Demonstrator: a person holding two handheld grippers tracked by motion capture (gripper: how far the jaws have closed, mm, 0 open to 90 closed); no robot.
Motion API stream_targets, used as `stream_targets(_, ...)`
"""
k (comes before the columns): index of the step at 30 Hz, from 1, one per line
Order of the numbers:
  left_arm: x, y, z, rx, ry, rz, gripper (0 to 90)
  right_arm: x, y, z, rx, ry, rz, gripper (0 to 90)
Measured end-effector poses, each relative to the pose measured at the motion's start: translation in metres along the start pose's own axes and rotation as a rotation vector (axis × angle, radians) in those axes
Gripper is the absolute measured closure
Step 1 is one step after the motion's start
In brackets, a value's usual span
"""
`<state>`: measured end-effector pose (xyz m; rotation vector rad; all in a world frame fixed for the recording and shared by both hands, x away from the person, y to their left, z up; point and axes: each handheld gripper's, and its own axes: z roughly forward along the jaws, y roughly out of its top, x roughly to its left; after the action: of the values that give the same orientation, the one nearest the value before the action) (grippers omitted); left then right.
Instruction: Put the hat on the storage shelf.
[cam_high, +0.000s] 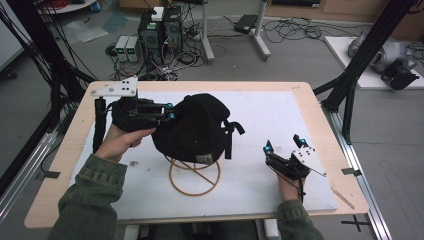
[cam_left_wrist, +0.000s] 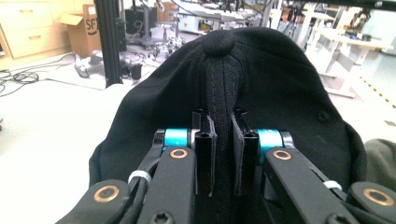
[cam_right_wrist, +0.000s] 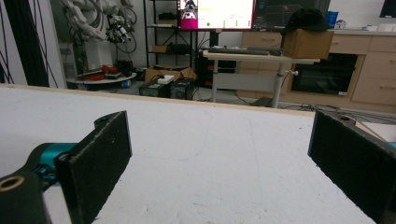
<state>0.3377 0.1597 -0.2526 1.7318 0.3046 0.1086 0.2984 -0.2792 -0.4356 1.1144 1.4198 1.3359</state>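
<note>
My left gripper pinches the black cap's seam; I'd lift slowly off the wire stand, with my right gripper released.

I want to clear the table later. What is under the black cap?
Under the black cap a tan wire ring stand shows on the white mat, its loop sticking out toward the person. The stand's upper part is covered by the cap.

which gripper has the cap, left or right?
The left gripper: its jaws pinch a fold of the black cap. The right gripper stands open over the bare white mat, apart from the cap.
</note>
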Motion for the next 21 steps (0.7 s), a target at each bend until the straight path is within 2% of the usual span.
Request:
stream_targets(3,-0.0005,-0.0008,0.0021,0.018,-0.011,0.006,81.0,-0.0003,-0.0001,-0.0002,0.003,0.000,-0.001,5.2)
stream_targets(7,-0.0020,-0.0027,0.0021,0.008,-0.023,0.017,80.1,-0.0013,0.0000,-0.0004,0.000,-0.003,-0.002,5.2)
stream_targets(16,-0.0024,-0.0077,0.0001,-0.015,-0.022,0.007,77.5,-0.0032,0.0001,-0.0011,-0.001,-0.007,0.000,5.2)
stream_targets(21,-0.0022,-0.0084,-0.0006,-0.012,-0.032,0.000,71.1,-0.0032,0.0000,-0.0008,0.000,-0.009,0.003,5.2)
